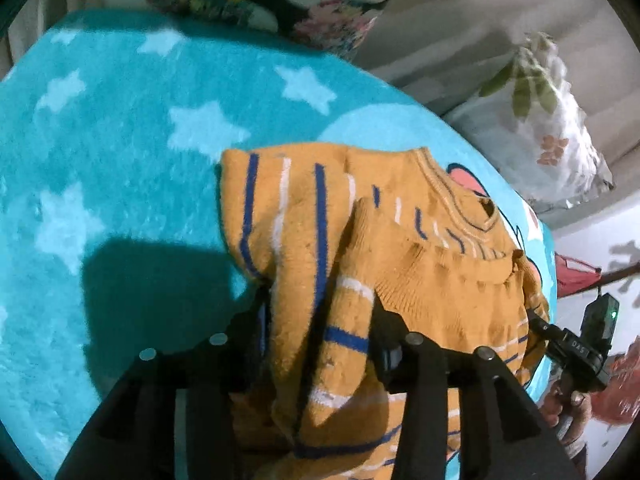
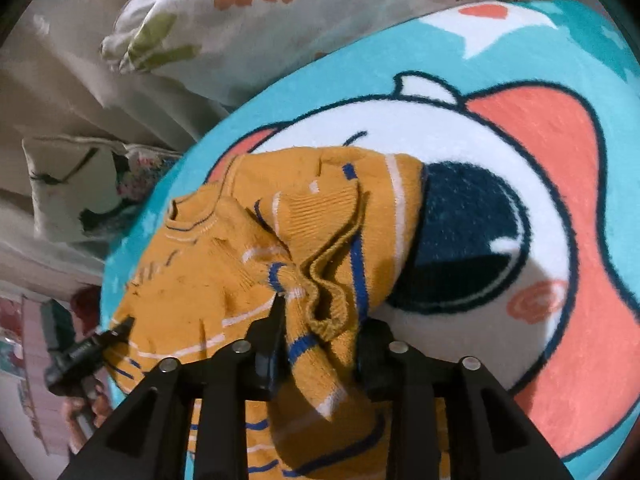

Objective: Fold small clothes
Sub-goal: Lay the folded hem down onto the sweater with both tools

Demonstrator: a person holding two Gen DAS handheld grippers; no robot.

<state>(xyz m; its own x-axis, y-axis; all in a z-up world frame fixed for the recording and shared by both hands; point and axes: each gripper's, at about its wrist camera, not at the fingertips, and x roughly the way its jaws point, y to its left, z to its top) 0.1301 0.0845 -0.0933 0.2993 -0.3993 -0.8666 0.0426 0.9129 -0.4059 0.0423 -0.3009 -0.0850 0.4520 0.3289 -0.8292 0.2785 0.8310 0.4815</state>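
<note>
Knitwear, a small mustard sweater (image 1: 400, 264) on a star-print blanket (image 1: 120, 160), bunches between the left gripper (image 1: 316, 320) jaws, seemingly pinched for folding. Right view: the right gripper (image 2: 320, 320) jaws, part-open, clamp its bunched hem.

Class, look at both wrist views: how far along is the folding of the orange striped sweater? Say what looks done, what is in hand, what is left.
Done: the sweater lies on the blue star blanket, a sleeve already turned over the body. In hand: the left gripper and the right gripper each pinch bunched knit. Left: it is still rumpled, with no neat flat fold visible yet.
</note>
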